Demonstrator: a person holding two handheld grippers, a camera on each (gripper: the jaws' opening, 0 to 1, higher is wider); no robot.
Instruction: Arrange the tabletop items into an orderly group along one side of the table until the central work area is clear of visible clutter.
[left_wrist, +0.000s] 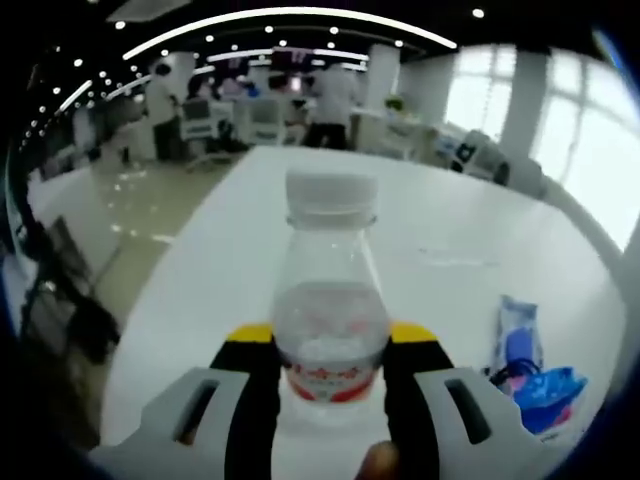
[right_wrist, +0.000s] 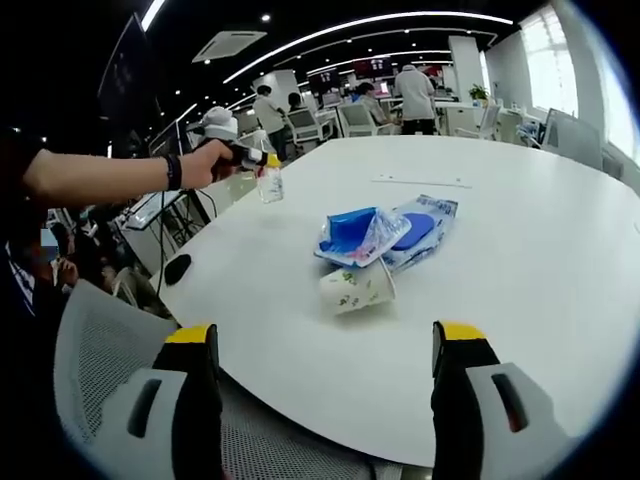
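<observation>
In the left gripper view, the left gripper (left_wrist: 330, 345) clamps a clear bottle (left_wrist: 329, 300) at lower centre; its red-and-white label is too blurred to read. The right gripper (right_wrist: 327, 345) gapes over the table (right_wrist: 560, 260) edge. Beyond lie a tipped cup (right_wrist: 356, 288) and blue packets (right_wrist: 385, 233). At upper left, an outstretched hand (right_wrist: 205, 163) holds the bottle.

Table (right_wrist: 560, 260) mostly open; cup (right_wrist: 357, 288) on its side + blue packets (right_wrist: 385, 232) clumped mid-table block center path.
</observation>
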